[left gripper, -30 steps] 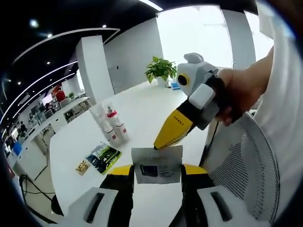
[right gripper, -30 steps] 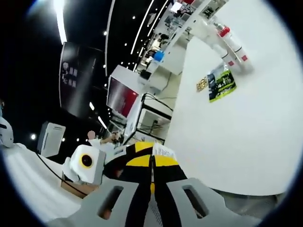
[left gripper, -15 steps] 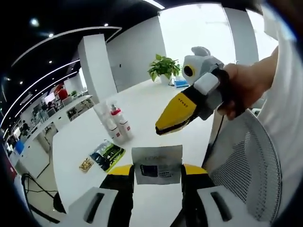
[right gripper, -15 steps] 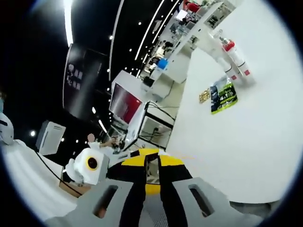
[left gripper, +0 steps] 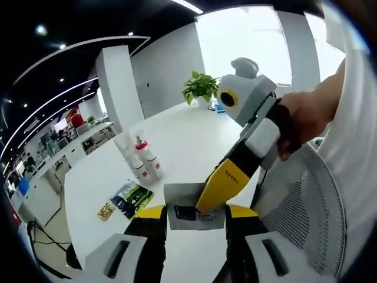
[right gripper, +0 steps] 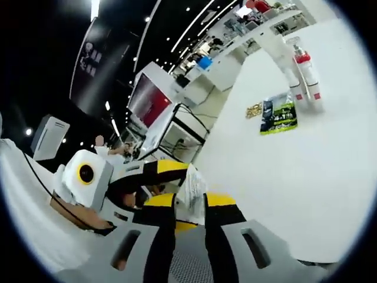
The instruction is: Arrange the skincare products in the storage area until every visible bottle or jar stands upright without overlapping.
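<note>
The clear plastic bottles with red caps (left gripper: pixel 144 160) are standing upright together on the white table (left gripper: pixel 188 135), well apart from both sets of tongs, with a green-and-black flat packet (left gripper: pixel 129 197) and a small gold patterned packet (left gripper: pixel 105 209) lying just in front of them. In the right gripper view the same bottles (right gripper: pixel 306 79) are sitting far across the table (right gripper: pixel 283 177). The left tongs (left gripper: pixel 196 213) are pinching a small white printed sachet (left gripper: pixel 185 207) between their jaws. The right tongs (left gripper: pixel 217 187), held in a person's hand (left gripper: pixel 300 121), are reaching in with yellow tips pressed together against that sachet (right gripper: pixel 193 187).
</note>
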Demonstrator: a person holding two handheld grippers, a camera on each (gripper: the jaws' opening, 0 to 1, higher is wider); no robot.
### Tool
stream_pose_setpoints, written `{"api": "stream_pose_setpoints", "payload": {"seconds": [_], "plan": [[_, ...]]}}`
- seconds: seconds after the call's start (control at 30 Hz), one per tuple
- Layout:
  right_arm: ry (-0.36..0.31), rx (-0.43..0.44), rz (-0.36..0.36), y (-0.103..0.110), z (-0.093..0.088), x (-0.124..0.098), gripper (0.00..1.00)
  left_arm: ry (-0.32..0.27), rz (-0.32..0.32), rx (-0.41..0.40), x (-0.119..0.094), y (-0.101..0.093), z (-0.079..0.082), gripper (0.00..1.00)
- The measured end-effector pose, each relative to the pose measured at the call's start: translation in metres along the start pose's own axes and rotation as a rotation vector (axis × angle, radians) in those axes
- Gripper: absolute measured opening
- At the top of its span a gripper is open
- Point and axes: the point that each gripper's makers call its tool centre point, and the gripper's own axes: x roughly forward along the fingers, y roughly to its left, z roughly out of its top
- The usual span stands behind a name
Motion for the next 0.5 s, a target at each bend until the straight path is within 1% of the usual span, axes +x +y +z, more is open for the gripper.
{"api": "stream_pose_setpoints", "payload": {"seconds": [0.07,0.1,0.13,0.17,0.23,0.3,0.33,0.4,0.5], "plan": [[0.005,-0.02,-0.027,-0.005,-0.001,-0.002,0.04,-0.002,-0.008,0.01,0.0,-0.002,0.0,0.4],[0.004,-0.018,-0.031,-0.007,-0.001,-0.003,0.02,-0.004,-0.01,0.013,0.0,-0.003,0.001,0.4],[0.0,-0.008,-0.029,-0.008,-0.001,-0.004,0.02,-0.007,-0.01,0.012,0.0,-0.003,0.001,0.4],[-0.007,0.025,-0.013,-0.007,-0.001,-0.005,0.01,-0.01,-0.014,0.006,0.0,-0.003,0.001,0.4],[-0.018,0.03,-0.022,-0.011,-0.001,-0.007,0.0,-0.014,-0.033,-0.019,0.002,-0.005,0.001,0.4],[-0.015,0.051,-0.018,-0.013,-0.004,-0.009,0.0,0.0,-0.063,-0.045,0.004,-0.007,-0.003,0.4],[-0.018,0.055,-0.016,-0.013,-0.004,-0.01,0.0,-0.004,-0.066,-0.05,0.004,-0.007,-0.004,0.41],[-0.015,0.052,-0.018,-0.013,-0.005,-0.012,0.0,-0.027,-0.103,-0.119,0.003,-0.012,-0.004,0.41],[-0.006,0.046,-0.014,-0.016,-0.004,-0.017,0.0,-0.058,-0.131,-0.255,0.001,-0.009,-0.005,0.44]]}}
